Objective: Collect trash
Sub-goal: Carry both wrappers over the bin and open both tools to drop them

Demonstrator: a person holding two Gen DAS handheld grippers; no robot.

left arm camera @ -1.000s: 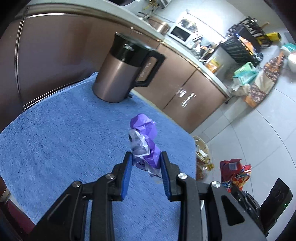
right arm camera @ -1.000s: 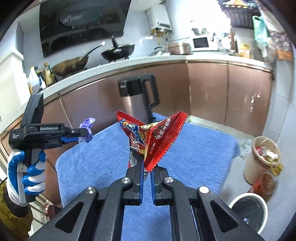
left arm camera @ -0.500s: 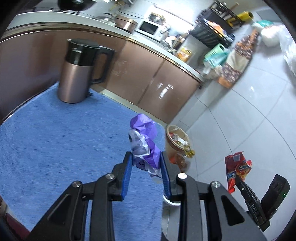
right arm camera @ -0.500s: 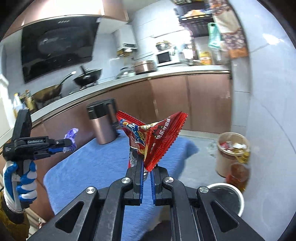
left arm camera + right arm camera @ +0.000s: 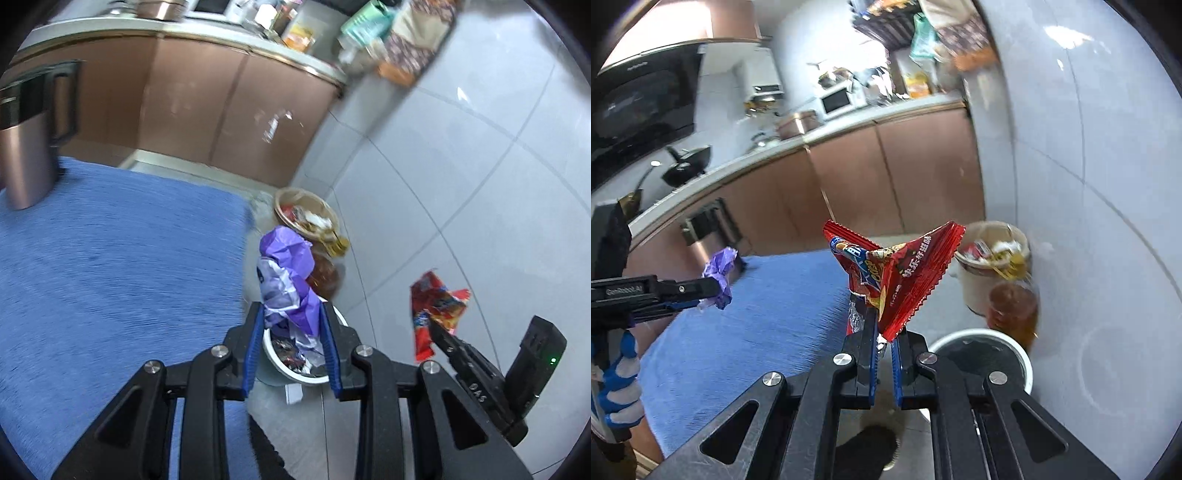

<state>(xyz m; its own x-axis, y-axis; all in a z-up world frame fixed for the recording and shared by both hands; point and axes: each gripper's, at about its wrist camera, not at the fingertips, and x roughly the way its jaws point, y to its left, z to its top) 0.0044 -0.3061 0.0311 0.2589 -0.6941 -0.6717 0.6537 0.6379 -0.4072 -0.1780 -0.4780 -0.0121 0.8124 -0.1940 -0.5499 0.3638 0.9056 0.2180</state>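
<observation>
Both hand-held grippers swung off blue worktop (image 5: 110, 258) toward white bin (image 5: 982, 338) on floor: left hand-held gripper (image 5: 291, 325) clamped on purple wrapper (image 5: 288, 273), right hand-held gripper (image 5: 884, 343) clamped on red snack bag (image 5: 897, 273); drop next.

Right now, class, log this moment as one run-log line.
left tool: shut on purple wrapper | right tool: shut on red snack bag | white bin: on floor beside blue towel
</observation>
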